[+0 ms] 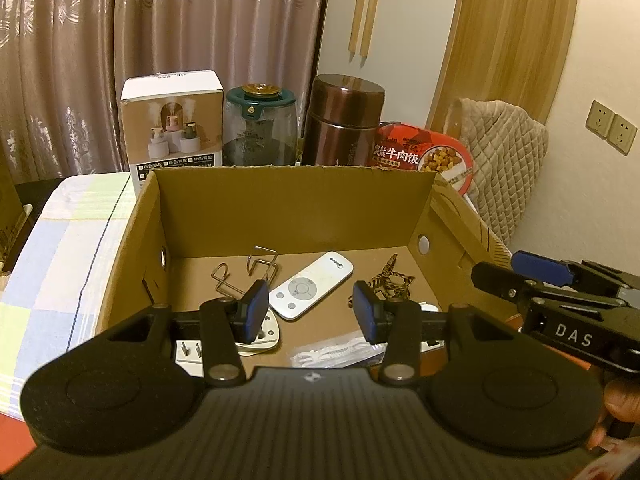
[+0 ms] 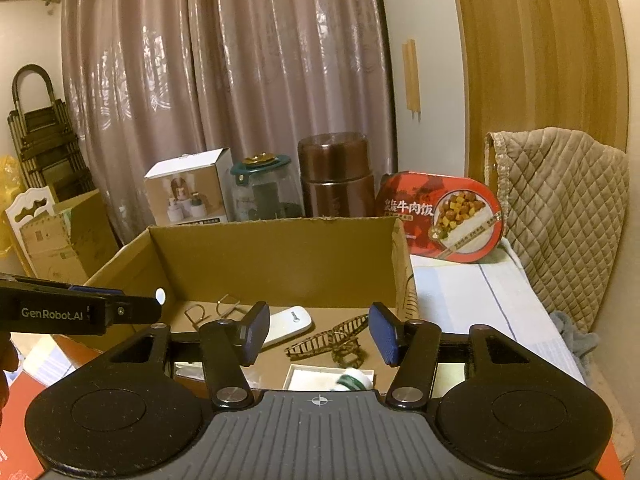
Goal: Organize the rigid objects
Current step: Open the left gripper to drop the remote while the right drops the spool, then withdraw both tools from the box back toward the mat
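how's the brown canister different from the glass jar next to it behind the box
The brown canister is opaque, metallic-looking and taller, with a flat brown lid; the glass jar is see-through, rounder and shorter, with a green collar and an amber top. Both stand upright side by side behind the cardboard box, between the white carton and the red meal tub.

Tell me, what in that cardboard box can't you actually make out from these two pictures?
- White plug adapter, left wrist view: half hidden behind the left gripper.
- Clear packet, left wrist view: cut off by the gripper body; contents unreadable.
- White tray with a blurred green-and-white thing, right wrist view: partly covered by the right gripper.
- Remote control: button markings too small.
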A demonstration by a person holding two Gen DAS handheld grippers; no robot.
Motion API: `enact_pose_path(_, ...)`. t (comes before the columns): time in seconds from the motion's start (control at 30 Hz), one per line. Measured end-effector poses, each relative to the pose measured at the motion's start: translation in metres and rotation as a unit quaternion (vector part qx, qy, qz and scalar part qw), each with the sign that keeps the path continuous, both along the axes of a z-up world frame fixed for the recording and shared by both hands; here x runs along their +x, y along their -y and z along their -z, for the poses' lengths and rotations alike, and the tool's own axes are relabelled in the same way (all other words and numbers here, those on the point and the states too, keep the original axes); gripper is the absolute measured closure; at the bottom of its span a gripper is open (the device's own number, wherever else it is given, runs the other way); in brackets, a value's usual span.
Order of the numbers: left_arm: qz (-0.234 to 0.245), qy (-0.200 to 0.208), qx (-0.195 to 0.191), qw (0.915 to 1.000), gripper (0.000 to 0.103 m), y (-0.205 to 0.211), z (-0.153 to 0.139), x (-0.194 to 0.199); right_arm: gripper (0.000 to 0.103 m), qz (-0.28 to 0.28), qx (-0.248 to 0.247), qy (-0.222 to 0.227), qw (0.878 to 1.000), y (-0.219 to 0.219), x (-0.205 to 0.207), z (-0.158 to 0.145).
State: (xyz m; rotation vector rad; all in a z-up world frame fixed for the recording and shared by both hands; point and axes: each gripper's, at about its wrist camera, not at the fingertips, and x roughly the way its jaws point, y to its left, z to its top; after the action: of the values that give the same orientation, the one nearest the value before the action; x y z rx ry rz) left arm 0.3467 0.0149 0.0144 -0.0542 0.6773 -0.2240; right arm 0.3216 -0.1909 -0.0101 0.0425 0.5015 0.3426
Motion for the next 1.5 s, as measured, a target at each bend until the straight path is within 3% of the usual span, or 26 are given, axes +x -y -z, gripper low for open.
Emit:
enact_pose_path(0.27,-0.002,0.009,-0.007,0.9999,0.062,-0.007,-0.012,-0.028,0.049,0.014,0.003,0.019,1.0,0.019,-0.029,-0.007)
enact_pose_path(0.63,-0.025,-0.005,-0.017,0.9995,0.059,-0.018,-0.014,-0.099,0.046,0.01,-0.01,0.011,1.0,0.038,-0.11,0.0)
enact_pose_path(1.17,-0.06,-0.049,-0.036,0.9963,0.041,-0.029,0.011,-0.203,0.042,0.012,-0.001,-0.03,0.999,0.059,-0.22,0.014)
enact_pose_path(1.3,-0.062,-0.05,-0.045,0.9958,0.029,-0.027,0.015,-0.226,0.041,0.019,0.003,-0.042,0.999,0.066,-0.239,0.02)
enact_pose_path(1.5,-0.057,-0.053,-0.037,0.9963,0.023,-0.021,0.021,-0.25,0.04,0.013,-0.019,-0.043,0.999,0.068,-0.255,0.026)
